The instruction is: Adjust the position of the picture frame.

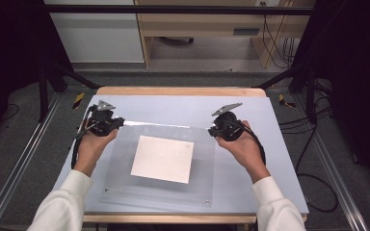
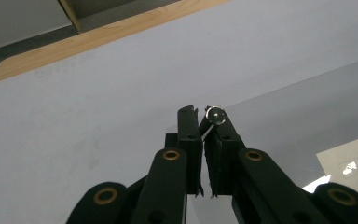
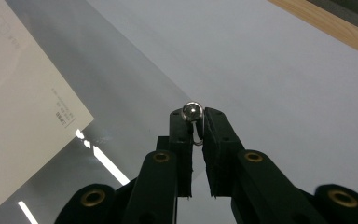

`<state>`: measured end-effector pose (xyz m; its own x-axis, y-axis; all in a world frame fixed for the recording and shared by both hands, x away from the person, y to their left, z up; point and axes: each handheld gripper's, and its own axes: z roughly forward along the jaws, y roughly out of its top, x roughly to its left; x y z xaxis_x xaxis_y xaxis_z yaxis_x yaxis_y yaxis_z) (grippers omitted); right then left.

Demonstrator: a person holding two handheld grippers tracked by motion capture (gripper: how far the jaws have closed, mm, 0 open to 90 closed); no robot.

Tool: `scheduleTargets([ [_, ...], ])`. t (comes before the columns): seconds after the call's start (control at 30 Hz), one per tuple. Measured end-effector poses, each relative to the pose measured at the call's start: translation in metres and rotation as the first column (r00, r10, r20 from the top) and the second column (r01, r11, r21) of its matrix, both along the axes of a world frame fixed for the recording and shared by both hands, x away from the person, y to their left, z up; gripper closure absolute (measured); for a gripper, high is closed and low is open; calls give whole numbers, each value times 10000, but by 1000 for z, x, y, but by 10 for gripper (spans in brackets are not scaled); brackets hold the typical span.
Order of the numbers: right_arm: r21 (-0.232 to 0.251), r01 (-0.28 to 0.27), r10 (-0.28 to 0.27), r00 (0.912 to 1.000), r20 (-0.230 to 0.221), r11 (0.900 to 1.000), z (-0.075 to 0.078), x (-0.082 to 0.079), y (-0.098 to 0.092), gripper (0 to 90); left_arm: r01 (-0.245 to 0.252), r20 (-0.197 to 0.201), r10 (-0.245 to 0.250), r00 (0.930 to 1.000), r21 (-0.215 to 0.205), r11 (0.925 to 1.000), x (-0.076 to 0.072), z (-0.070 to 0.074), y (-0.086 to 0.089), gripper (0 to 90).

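A clear plastic sheet (image 1: 125, 192) lies over a white paper (image 1: 163, 159) on the table, its far edge raised and glinting. My left gripper (image 1: 120, 121) is shut on the sheet's far left corner, beside a small metal stud (image 2: 215, 115) at the tip of the gripper (image 2: 203, 114). The right gripper (image 1: 212, 130) is shut on the far right corner, where another stud (image 3: 191, 110) sits at the gripper's tips (image 3: 196, 114). The sheet (image 3: 121, 93) and printed paper (image 3: 23, 107) show to the left in the right gripper view.
A pale blue-grey mat (image 1: 270, 144) covers the wooden table (image 1: 178, 91). Two more small studs mark the sheet's near corners (image 1: 107, 189). Black frame posts and cables stand on the floor at both sides, and a wooden cabinet is behind.
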<state>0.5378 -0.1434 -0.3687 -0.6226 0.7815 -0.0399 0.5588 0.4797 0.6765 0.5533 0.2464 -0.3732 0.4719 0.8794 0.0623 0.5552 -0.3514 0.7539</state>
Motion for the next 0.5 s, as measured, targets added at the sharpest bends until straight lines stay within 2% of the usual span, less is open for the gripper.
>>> scheduleTargets([
  [0.27, -272, 176, -179, 9998, -116, 9995, 4, -3, -26, 828, 82, -143, -83, 9999, -22, 10000, -5, -1, -27, 845],
  [0.5, -273, 468, -475, 9985, -279, 9985, 3, 1, -41, 828, 329, -225, -325, 9992, 150, 9993, -9, -2, -41, 842],
])
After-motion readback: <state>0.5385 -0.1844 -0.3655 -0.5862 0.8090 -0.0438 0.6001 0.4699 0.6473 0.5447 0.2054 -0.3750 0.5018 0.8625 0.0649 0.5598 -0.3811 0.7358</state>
